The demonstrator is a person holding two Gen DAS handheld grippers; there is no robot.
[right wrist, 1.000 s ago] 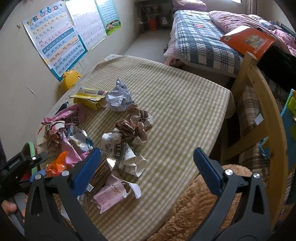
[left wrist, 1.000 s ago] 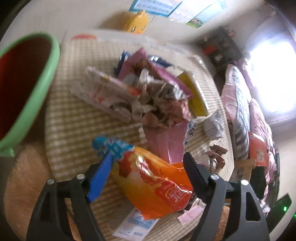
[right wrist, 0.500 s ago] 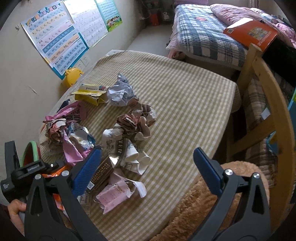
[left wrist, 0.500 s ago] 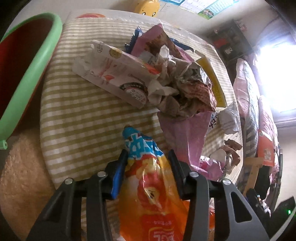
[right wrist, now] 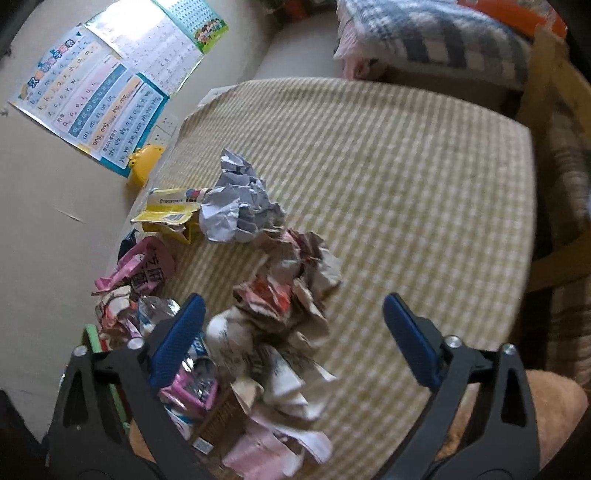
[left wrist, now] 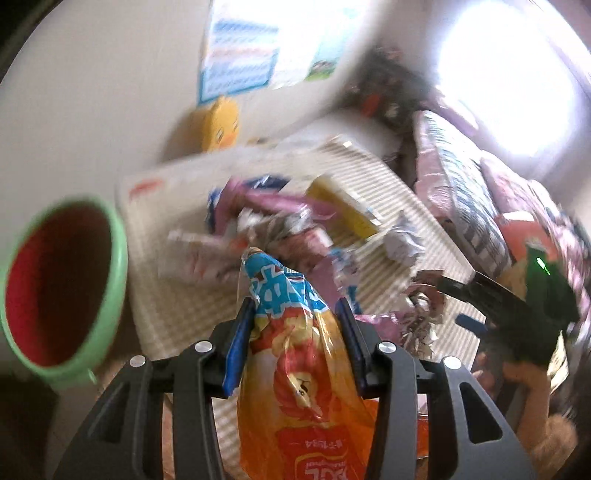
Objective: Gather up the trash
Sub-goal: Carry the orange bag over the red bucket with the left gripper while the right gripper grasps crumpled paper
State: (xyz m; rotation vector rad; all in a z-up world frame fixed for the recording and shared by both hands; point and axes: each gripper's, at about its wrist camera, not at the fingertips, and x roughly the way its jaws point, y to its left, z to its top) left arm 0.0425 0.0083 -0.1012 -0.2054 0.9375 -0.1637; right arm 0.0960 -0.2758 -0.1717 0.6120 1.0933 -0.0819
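Observation:
My left gripper (left wrist: 295, 314) is shut on an orange and blue snack bag (left wrist: 299, 373) and holds it lifted above the table. A green bin with a red inside (left wrist: 59, 291) stands to its left, off the table edge. More trash lies on the checked tablecloth (right wrist: 388, 177): a pink wrapper (right wrist: 144, 269), a yellow box (right wrist: 170, 210), a grey crumpled paper ball (right wrist: 236, 203) and brown crumpled paper (right wrist: 295, 280). My right gripper (right wrist: 291, 332) is open and empty, hovering above the brown paper pile. It also shows at the right of the left wrist view (left wrist: 498, 306).
A yellow duck toy (right wrist: 142, 162) sits by the wall under posters (right wrist: 99, 99). A bed with a plaid blanket (right wrist: 436, 33) and a wooden chair frame (right wrist: 554, 85) stand beyond the table. A brown fuzzy cushion (right wrist: 550, 402) lies at the near edge.
My left gripper closed on the orange snack bag and lifted it off the table, tilting up. My right gripper moved forward over the brown paper pile, still open.

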